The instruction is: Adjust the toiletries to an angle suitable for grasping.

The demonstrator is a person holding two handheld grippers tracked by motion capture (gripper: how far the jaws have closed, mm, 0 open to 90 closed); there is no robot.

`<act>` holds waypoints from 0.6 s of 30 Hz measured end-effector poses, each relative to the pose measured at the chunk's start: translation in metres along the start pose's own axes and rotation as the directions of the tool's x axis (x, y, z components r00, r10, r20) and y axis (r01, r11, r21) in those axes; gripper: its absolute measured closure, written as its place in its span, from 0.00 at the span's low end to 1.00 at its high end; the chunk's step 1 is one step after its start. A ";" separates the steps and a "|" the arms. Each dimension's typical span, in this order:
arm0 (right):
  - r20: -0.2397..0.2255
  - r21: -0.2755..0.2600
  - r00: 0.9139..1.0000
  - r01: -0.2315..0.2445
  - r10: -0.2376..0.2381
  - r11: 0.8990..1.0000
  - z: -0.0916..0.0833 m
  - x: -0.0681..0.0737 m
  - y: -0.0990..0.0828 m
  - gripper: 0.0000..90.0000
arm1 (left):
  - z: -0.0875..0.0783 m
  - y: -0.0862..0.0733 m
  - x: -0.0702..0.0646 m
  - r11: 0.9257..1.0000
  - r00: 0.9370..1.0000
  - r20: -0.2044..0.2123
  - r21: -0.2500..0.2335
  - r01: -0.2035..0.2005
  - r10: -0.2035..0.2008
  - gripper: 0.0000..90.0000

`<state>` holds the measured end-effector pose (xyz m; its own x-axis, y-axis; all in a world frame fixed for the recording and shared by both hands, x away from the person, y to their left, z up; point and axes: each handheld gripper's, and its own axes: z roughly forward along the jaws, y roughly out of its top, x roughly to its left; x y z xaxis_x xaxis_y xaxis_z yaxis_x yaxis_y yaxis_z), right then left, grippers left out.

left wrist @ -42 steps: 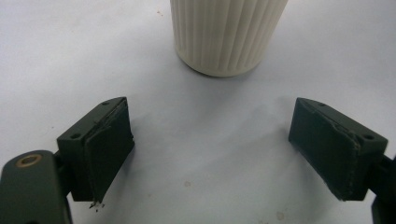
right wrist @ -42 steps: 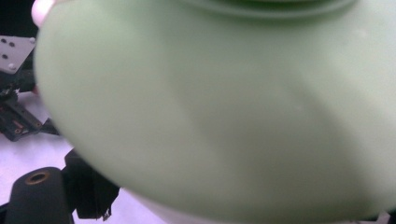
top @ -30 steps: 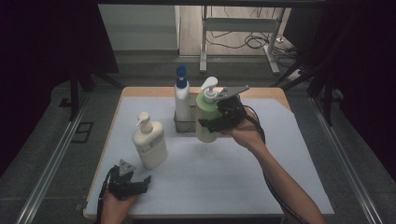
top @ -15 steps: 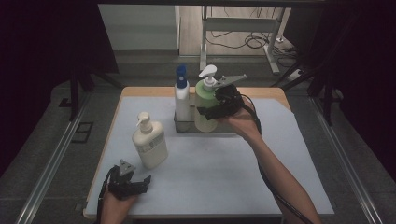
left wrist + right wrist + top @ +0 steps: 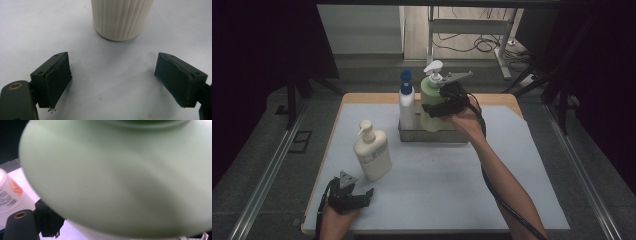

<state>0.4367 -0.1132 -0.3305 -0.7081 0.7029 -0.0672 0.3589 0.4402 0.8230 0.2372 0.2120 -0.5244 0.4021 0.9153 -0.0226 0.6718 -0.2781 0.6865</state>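
Both forearms bare, no sleeves in the high view.

Left gripper [image 5: 370, 193]: black body, grey 3-cornered plate on top, black cable looping off its side. In the left gripper view [image 5: 112, 82], 2 blocky dark-grey jaws, each with a flat rubbery pad; left pad's edge frayed and chipped. 1 small screw hole per jaw block, 1 brass-ringed hole on the black arm at lower left.

Right gripper [image 5: 432, 111]: black body, grey 3-cornered plate, thick black cable trailing along the forearm. In the right gripper view, a black jaw block with a brass-ringed hole.
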 end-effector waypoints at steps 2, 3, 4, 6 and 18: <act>0.004 0.002 1.000 0.000 0.000 1.000 0.002 -0.001 0.000 0.14 | 0.000 0.000 0.000 1.000 1.000 0.000 0.000 0.000 0.000 0.15; 0.011 0.002 1.000 -0.007 0.007 1.000 0.005 -0.003 0.001 0.14 | 0.000 0.000 0.000 1.000 1.000 0.001 0.000 0.000 0.000 0.15; 0.011 0.002 1.000 -0.007 0.007 1.000 0.005 -0.003 0.001 0.14 | 0.000 0.000 0.000 1.000 1.000 0.001 0.000 0.000 0.000 0.15; 0.020 0.004 1.000 -0.009 0.008 1.000 0.010 -0.005 0.001 0.14 | 0.000 0.000 0.000 1.000 1.000 0.001 0.000 0.000 0.000 0.15; 0.026 0.028 1.000 -0.011 0.010 1.000 0.032 -0.013 -0.004 0.14 | 0.000 0.000 0.000 1.000 1.000 0.001 0.003 0.002 -0.002 0.15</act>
<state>0.4640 -0.1061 -0.3513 -0.6880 0.7220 -0.0735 0.3834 0.4476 0.8079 0.2370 0.2120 -0.5243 0.4013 0.9156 -0.0251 0.6743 -0.2768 0.6846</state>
